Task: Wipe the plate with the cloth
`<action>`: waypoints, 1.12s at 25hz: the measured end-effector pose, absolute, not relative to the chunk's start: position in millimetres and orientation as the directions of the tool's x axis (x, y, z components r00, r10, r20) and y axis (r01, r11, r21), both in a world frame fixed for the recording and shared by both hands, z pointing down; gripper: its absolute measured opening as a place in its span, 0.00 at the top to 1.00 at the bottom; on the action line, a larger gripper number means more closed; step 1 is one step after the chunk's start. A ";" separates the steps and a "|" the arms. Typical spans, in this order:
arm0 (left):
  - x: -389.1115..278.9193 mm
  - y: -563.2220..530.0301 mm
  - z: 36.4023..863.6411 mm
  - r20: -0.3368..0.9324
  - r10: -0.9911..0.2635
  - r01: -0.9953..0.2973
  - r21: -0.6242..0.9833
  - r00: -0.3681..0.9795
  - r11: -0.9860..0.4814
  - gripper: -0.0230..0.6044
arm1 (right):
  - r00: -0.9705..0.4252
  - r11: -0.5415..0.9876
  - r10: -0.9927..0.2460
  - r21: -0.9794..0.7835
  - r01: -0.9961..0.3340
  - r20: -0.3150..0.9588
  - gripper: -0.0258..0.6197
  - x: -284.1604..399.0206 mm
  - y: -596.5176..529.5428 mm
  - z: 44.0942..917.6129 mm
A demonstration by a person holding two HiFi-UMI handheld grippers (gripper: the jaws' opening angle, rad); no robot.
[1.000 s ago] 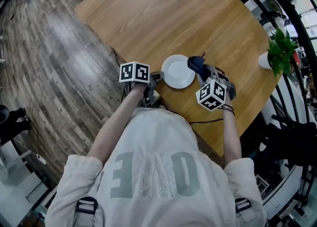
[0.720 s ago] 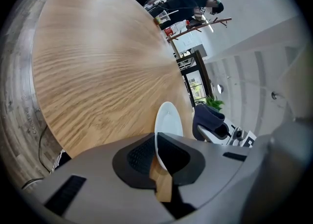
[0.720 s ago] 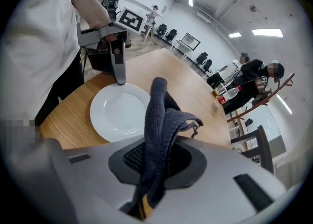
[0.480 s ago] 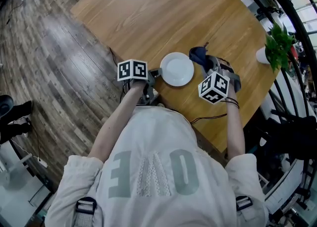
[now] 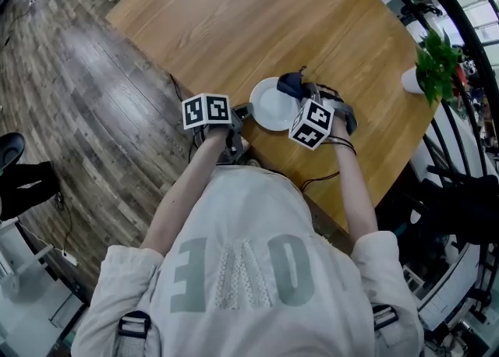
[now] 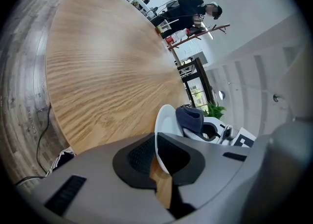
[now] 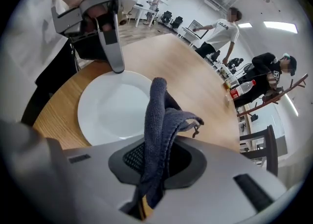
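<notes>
- Plate [image 5: 270,106]: white, set by the near edge of the table [image 5: 257,20]. It is judged stiff, smooth and breakable, and best pinned at the rim.
- Cloth [image 7: 159,115]: dark blue and limp. It is judged best pinched at a bunched fold, with the free end left for wiping.
- Left gripper [image 6: 156,155]: jaws are nearly together, clamped on the plate's left rim.
- Right gripper [image 7: 154,162]: jaws are closed on the cloth, which is held over the plate; contact is not confirmed.
</notes>
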State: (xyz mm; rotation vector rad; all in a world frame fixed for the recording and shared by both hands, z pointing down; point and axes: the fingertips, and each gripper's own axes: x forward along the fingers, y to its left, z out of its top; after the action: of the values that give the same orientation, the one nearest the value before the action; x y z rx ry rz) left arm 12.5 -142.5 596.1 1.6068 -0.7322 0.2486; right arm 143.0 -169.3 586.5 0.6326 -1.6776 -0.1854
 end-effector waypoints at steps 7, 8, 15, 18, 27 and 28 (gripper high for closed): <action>9.8 -144.3 595.9 0.549 -0.330 -0.579 0.816 0.768 0.011 0.93 | -0.051 0.848 -0.486 0.457 -0.269 0.873 0.87 137.5 -148.4 587.7; 9.5 -144.1 595.6 0.549 -0.332 -0.579 0.815 0.767 0.012 0.93 | -0.051 0.854 -0.478 0.450 -0.260 0.877 0.87 135.9 -142.6 588.4; 10.0 -145.1 594.8 0.541 -0.338 -0.574 0.819 0.770 0.006 0.93 | -0.095 0.884 -0.424 0.388 -0.261 0.901 0.87 121.8 -97.1 589.0; 9.7 -145.4 593.7 0.539 -0.340 -0.572 0.820 0.770 0.003 0.93 | -0.109 0.892 -0.407 0.369 -0.260 0.907 0.87 115.9 -81.3 587.7; 11.2 -144.7 595.2 0.544 -0.335 -0.577 0.817 0.769 0.001 0.93 | -0.149 0.869 -0.435 0.371 -0.326 0.888 0.87 112.0 -96.5 575.3; 10.9 -144.2 595.2 0.544 -0.335 -0.578 0.816 0.769 -0.001 0.93 | -0.146 0.858 -0.450 0.381 -0.344 0.881 0.87 112.6 -108.0 572.5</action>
State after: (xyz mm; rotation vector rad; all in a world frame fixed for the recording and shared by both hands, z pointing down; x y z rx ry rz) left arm 10.9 -144.2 595.2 1.6070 -0.7472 0.2222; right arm 112.6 -108.0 572.5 0.6094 -1.7533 -0.1025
